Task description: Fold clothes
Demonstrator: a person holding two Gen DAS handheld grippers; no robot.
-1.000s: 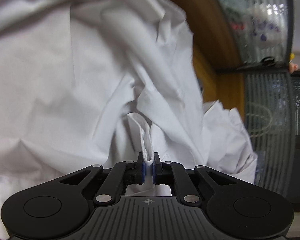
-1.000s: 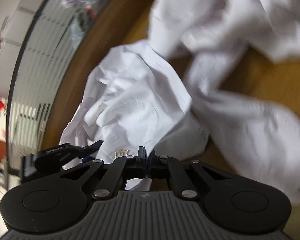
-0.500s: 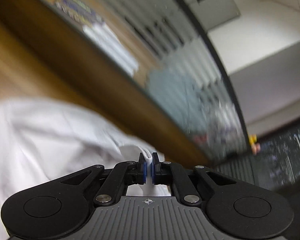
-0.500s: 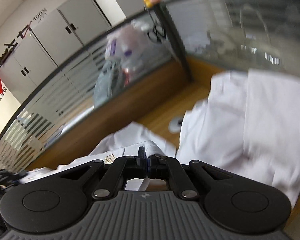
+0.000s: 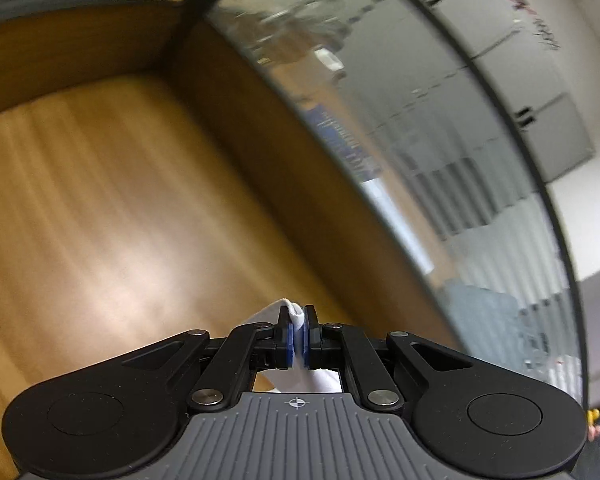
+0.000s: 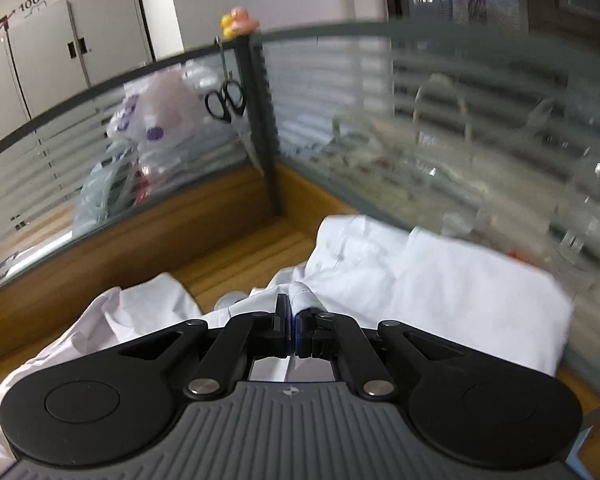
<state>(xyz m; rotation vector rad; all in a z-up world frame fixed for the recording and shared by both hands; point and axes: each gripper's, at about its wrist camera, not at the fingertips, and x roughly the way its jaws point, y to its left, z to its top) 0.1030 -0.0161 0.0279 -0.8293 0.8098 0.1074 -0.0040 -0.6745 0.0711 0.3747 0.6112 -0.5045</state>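
both the left gripper (image 5: 298, 334) and right gripper (image 6: 293, 330) pinch a white garment (image 6: 148, 312) above the tabletop (image 5: 112, 216); folding looks barely begun, though a folded pile (image 6: 452, 280) sits nearby.

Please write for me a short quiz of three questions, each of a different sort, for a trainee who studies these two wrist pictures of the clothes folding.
1. True or false: the left claw is shut on a fold of white cloth.
2. What hangs on the dark corner post of the striped glass partition? A) black-handled scissors B) a red towel C) a metal kettle
3. Fill in: the folded white garment lies on the ______ desk, to the right of the right claw.

Key: 1 true. 2 A. 3 wooden.
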